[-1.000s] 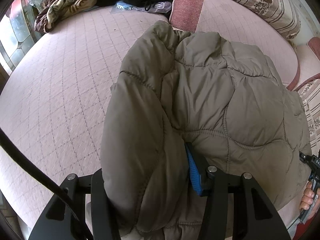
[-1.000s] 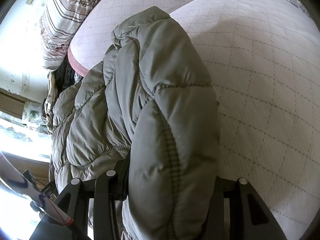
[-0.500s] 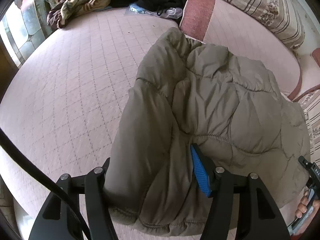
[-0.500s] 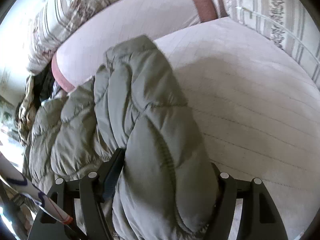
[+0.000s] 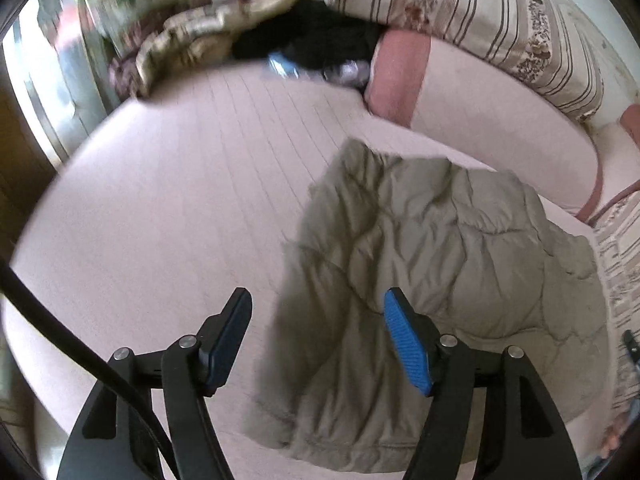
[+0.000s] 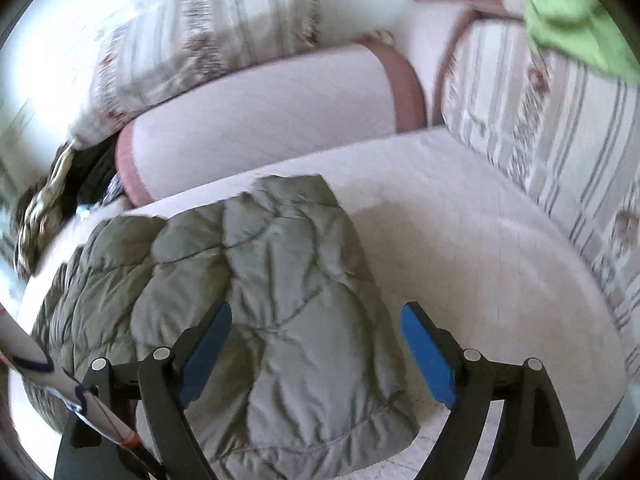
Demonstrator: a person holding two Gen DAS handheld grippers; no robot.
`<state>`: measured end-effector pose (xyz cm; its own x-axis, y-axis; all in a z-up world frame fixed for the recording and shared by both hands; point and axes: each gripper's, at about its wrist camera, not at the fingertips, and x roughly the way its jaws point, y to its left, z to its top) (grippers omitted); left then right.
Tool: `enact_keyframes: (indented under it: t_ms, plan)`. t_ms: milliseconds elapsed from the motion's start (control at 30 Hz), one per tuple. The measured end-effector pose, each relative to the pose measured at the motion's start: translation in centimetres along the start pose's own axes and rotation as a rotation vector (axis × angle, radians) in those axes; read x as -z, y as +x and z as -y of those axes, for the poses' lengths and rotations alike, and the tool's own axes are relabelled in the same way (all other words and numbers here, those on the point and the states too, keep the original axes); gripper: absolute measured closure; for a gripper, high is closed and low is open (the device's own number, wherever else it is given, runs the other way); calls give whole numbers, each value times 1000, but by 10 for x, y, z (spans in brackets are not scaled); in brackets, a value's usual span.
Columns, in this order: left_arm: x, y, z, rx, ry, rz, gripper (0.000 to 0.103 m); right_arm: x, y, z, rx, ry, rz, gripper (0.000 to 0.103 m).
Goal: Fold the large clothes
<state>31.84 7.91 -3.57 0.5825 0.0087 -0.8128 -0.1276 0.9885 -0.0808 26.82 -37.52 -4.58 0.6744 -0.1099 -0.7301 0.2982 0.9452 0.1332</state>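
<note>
An olive-grey quilted puffer jacket (image 5: 436,280) lies folded in a compact bundle on the pale pink quilted bed (image 5: 180,208). It also shows in the right wrist view (image 6: 272,300). My left gripper (image 5: 318,320) is open and empty, raised above the jacket's left edge. My right gripper (image 6: 316,334) is open and empty, raised above the jacket's right part. Neither gripper touches the jacket.
A pink bolster (image 5: 480,120) and striped floral pillows (image 5: 500,20) line the far side. A pile of dark and patterned clothes (image 5: 280,48) lies at the back left. A green cloth (image 6: 576,20) lies on a striped pillow (image 6: 540,120) at right.
Both grippers were shut on folds of the jacket. They have let go, opened wide and pulled back and up. The jacket now lies flat on the bed.
</note>
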Motion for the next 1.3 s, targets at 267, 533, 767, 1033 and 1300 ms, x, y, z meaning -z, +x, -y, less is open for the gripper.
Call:
enact_keyframes:
  t_ms: [267, 533, 767, 1033, 1300]
  plan:
    - [19, -39, 8, -64, 32, 127, 31, 18, -24, -107, -99, -258, 75, 22]
    - [39, -63, 17, -105, 36, 256, 20, 24, 60, -191, -145, -296, -42, 32]
    - [58, -97, 22, -106, 57, 380, 19, 23, 108, -189, -112, -244, -78, 24]
    - [84, -134, 30, -44, 42, 408, 13, 27, 46, -171, -121, -245, -24, 24]
    - [119, -150, 38, -28, 66, 381, 11, 82, -23, -123, -45, -253, -28, 22]
